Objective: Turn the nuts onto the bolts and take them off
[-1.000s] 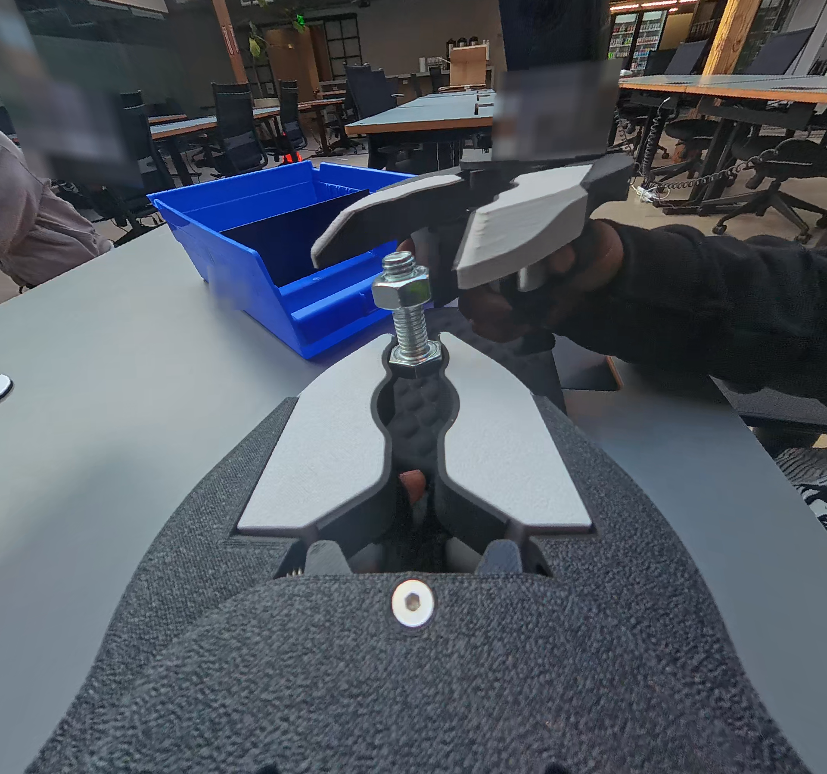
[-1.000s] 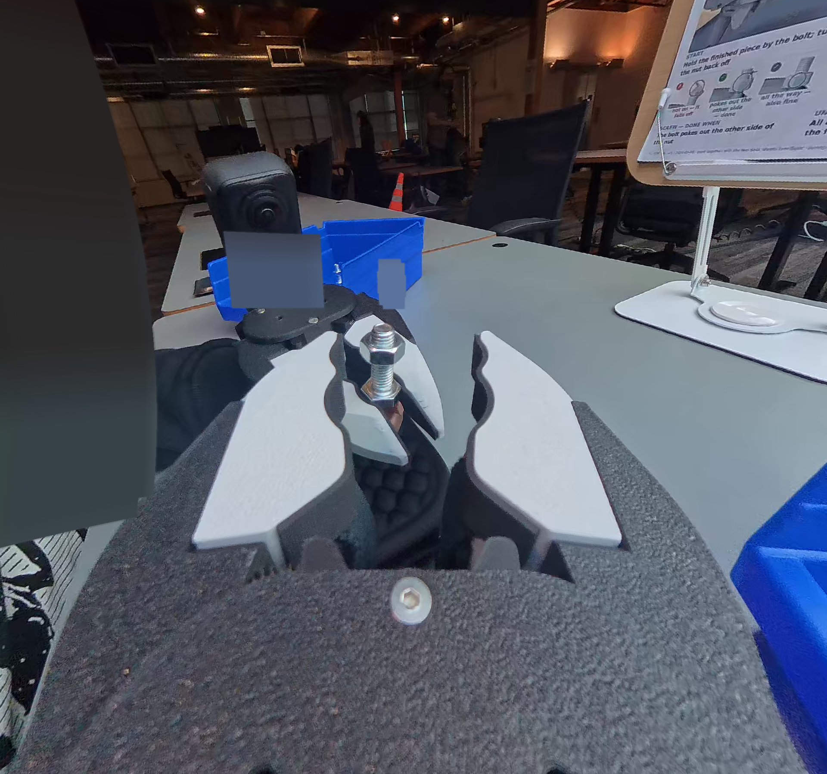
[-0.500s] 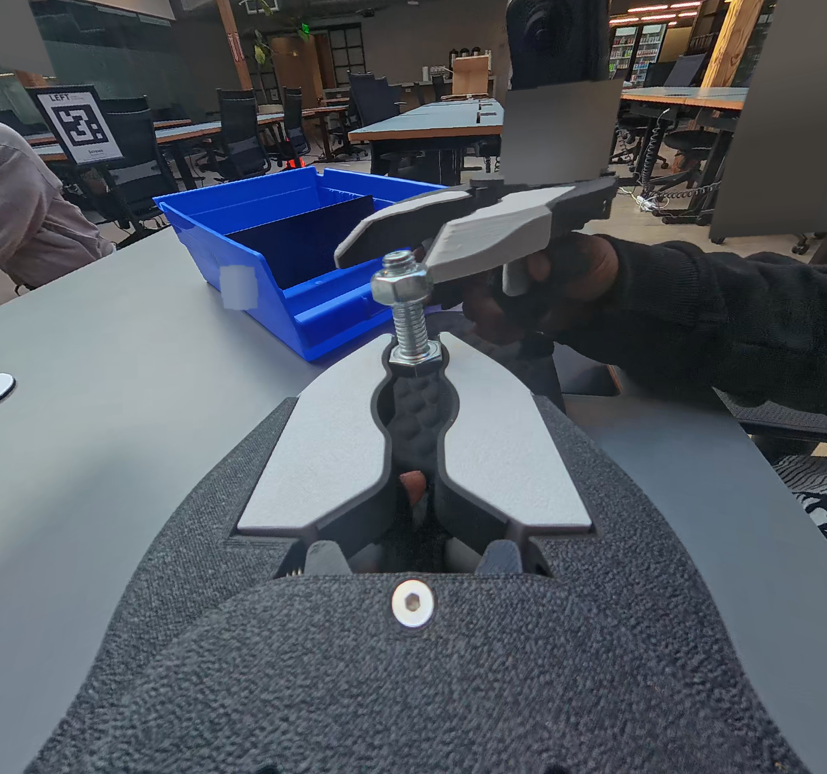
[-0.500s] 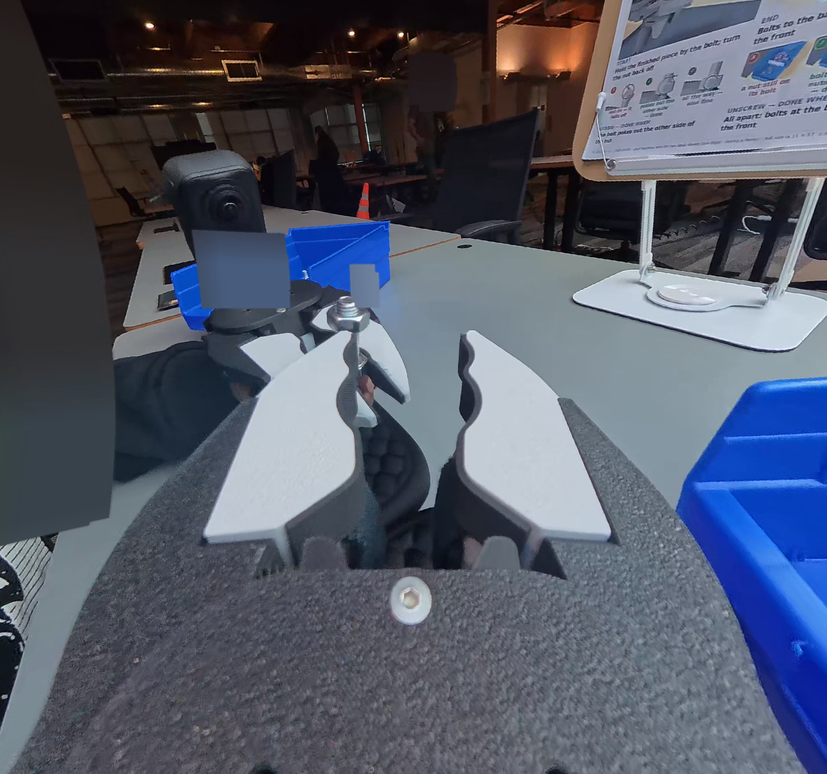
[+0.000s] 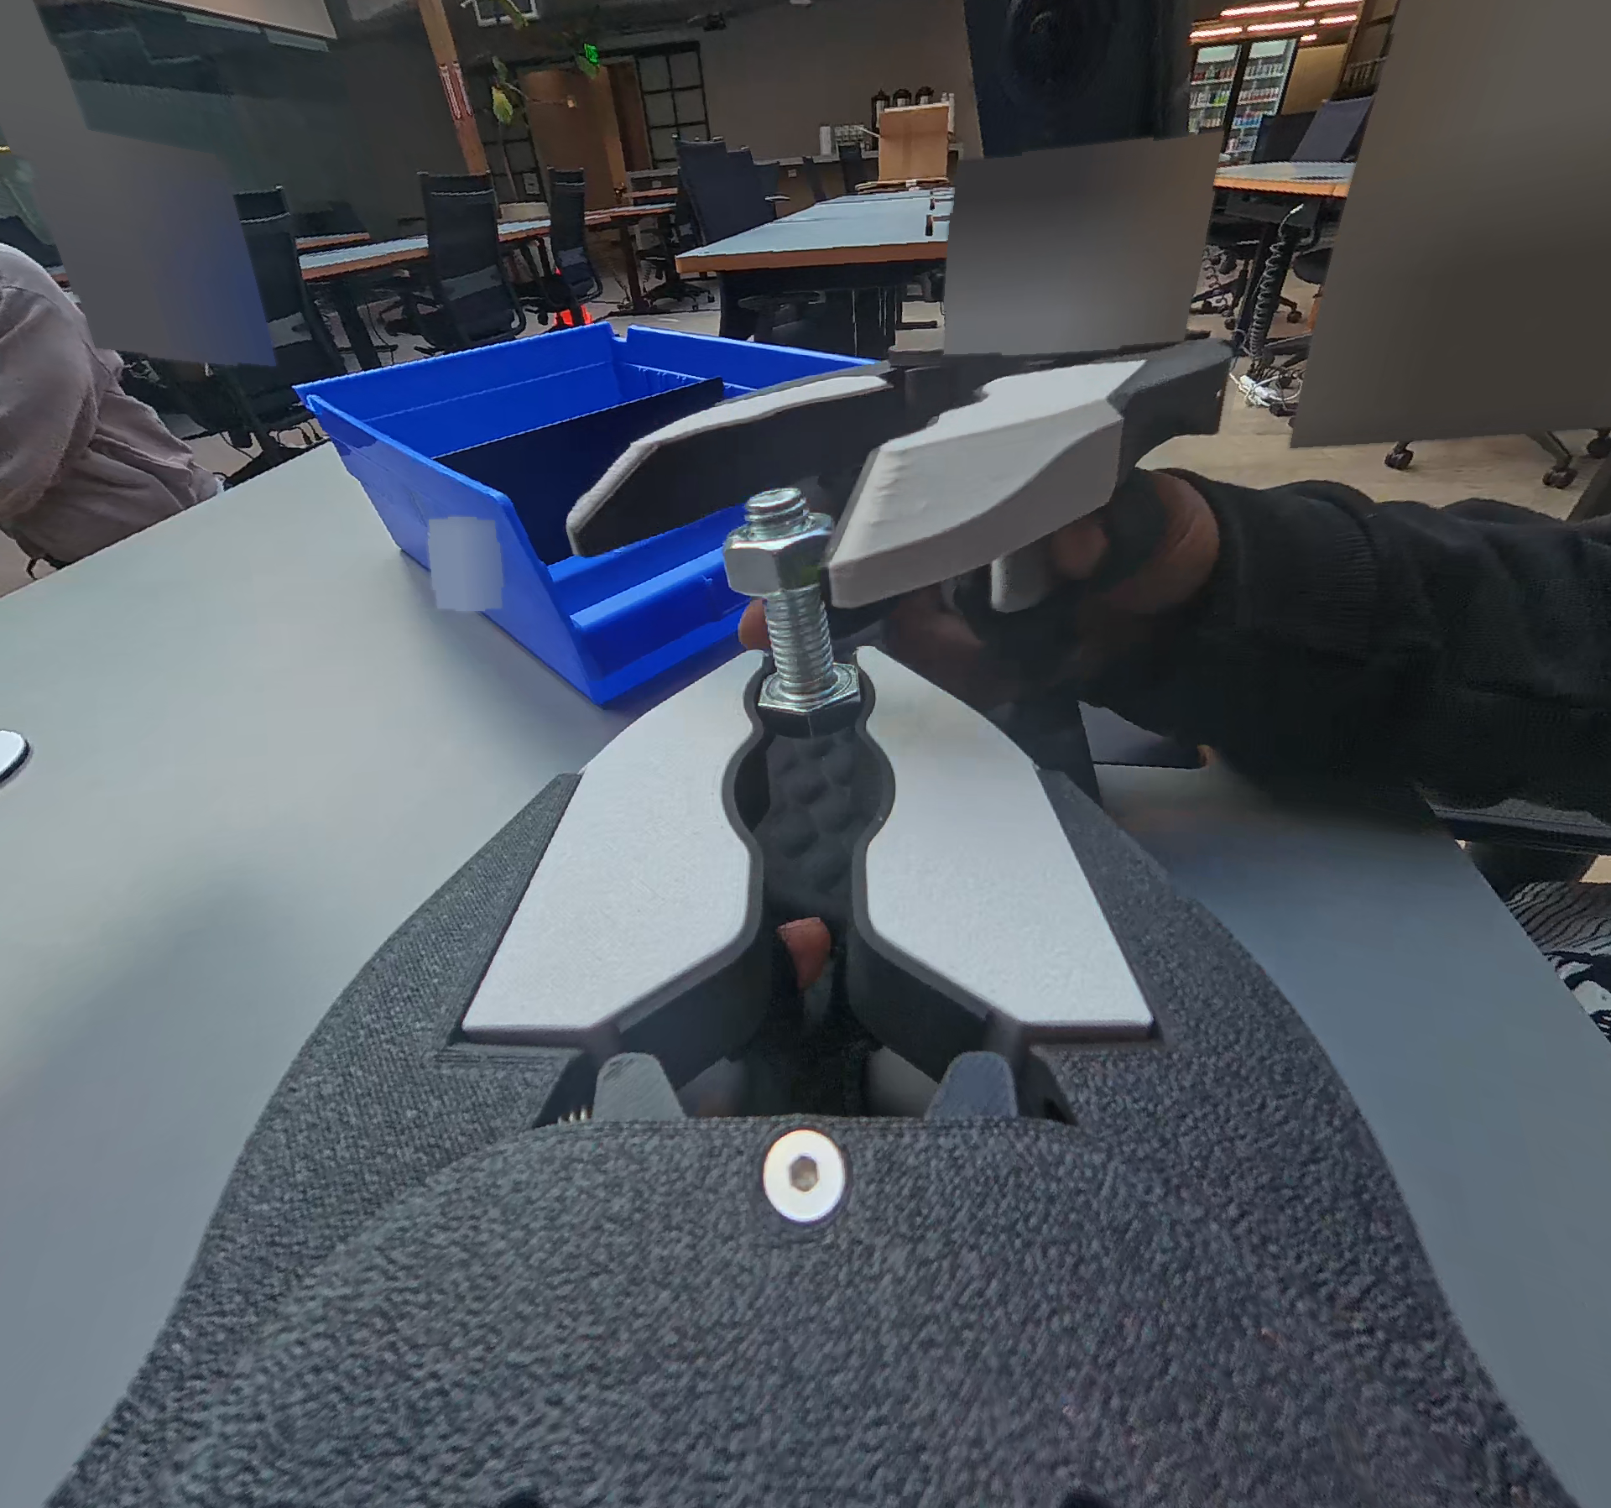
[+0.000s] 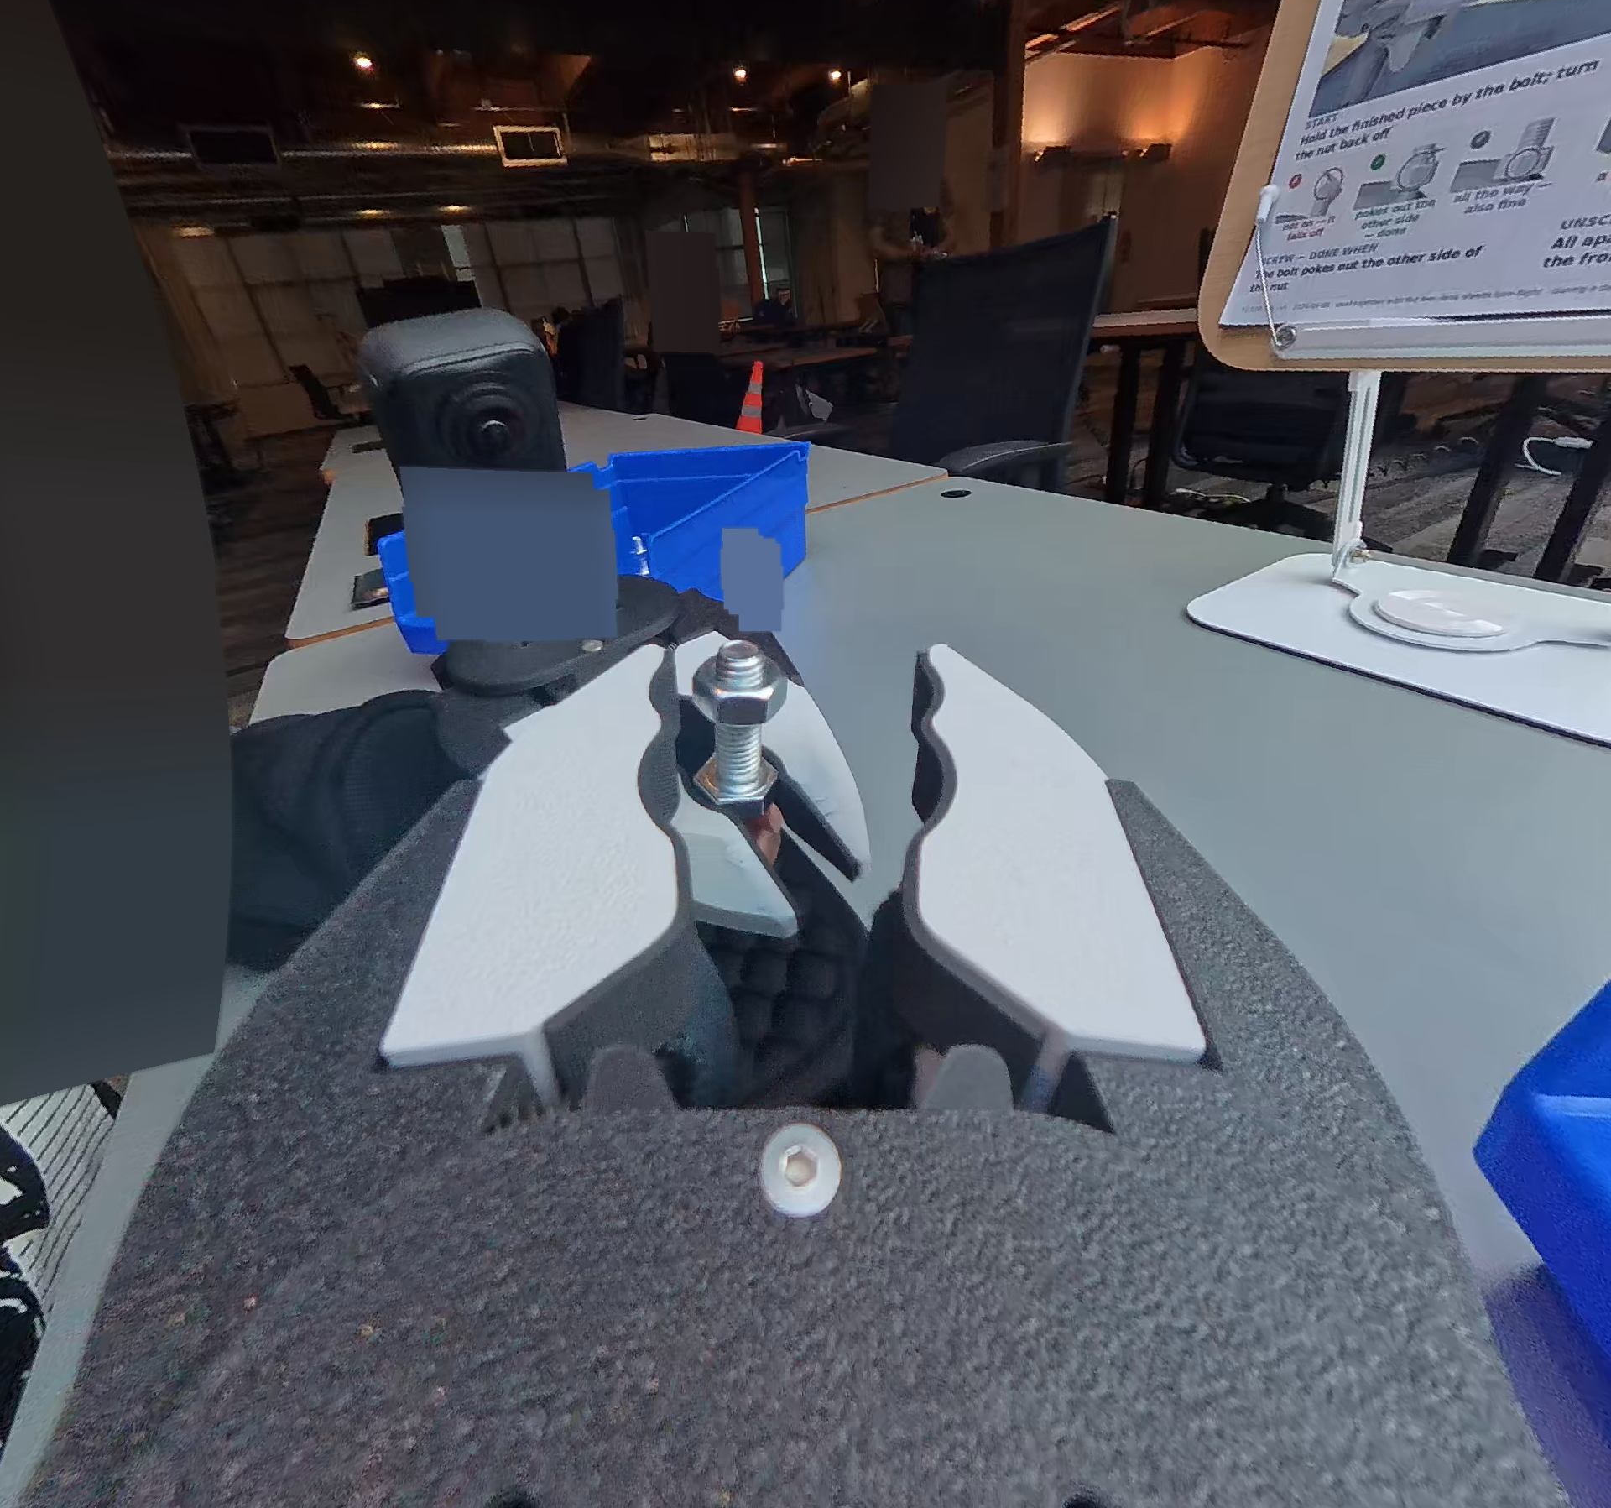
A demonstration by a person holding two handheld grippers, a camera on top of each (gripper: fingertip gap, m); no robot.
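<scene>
Left gripper (image 5: 806, 703): lower centre of the left wrist view. Two pale grey, matte, wavy-edged fingers on a black, grainy, rounded body; clenched on the bolt's hexagonal head at the fingertips.

Bolt (image 5: 798, 647): bright metal, threaded shank, standing upright from the left gripper's tips at centre frame.

Nut (image 5: 776, 555): bright metal, hexagonal, threaded near the top of the bolt, with the shank's end poking out just above it.

Right gripper (image 5: 715, 533): centre to right of the left wrist view, entering from the right, held in a dark-sleeved hand (image 5: 1072, 585). Same grey fingers, spread apart and released. One fingertip lies just beside the nut on its right; the other reaches behind and left of it. Whether either touches the nut cannot be told. In the right wrist view the bolt and nut stand between its open fingers, nearer the left one.

Table (image 5: 218, 769): grey, smooth, flat.

Blue bin (image 5: 488, 455): plastic, open-topped, with a divider, upper centre-left of the left wrist view, behind the bolt.

Instruction board (image 6: 1430, 132): upper right of the right wrist view, on a white stand.
</scene>
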